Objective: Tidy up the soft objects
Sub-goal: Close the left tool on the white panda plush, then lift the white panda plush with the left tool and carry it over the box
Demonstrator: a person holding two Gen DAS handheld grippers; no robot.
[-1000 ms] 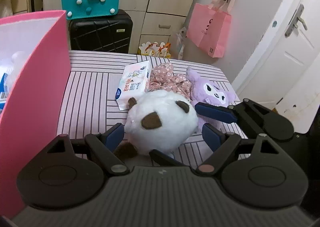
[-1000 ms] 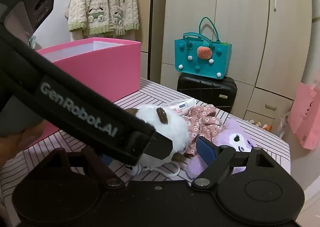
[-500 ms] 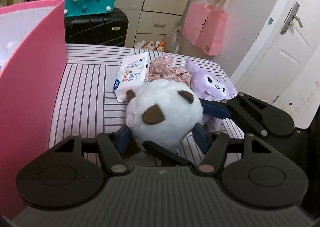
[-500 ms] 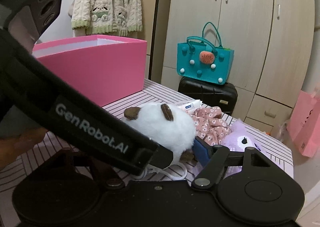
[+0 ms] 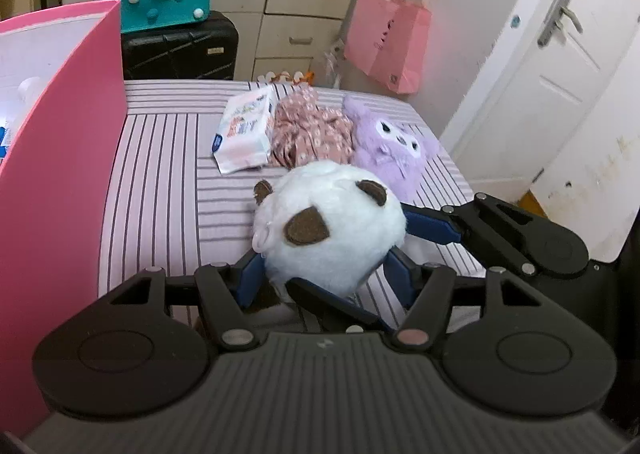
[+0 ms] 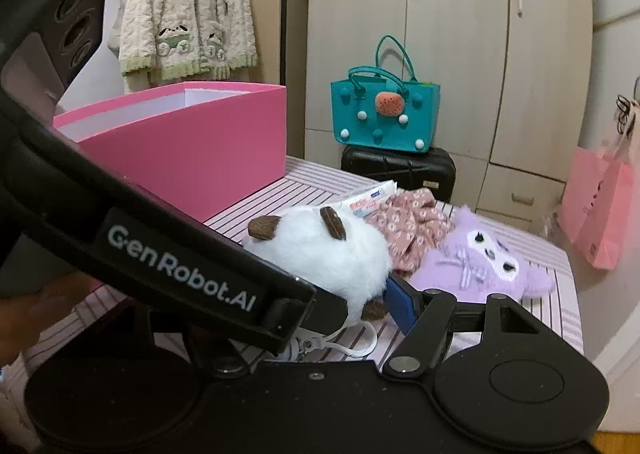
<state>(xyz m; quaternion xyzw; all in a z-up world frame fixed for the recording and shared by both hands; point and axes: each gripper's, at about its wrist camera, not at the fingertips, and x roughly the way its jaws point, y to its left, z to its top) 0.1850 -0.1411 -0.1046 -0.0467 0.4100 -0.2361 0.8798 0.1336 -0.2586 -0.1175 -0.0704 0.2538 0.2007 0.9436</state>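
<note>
Both grippers squeezing white panda plush [image 5: 328,230] over striped bench [image 5: 160,182]: left gripper [image 5: 324,278] fingers just closed on it, right gripper [image 6: 384,294] too. Pink box [image 5: 60,158] just left.

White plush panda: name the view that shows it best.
Left wrist view: the white plush panda sits centred and unobstructed between the left tongs. In the right wrist view the panda is partly hidden behind the other black tool.
</note>
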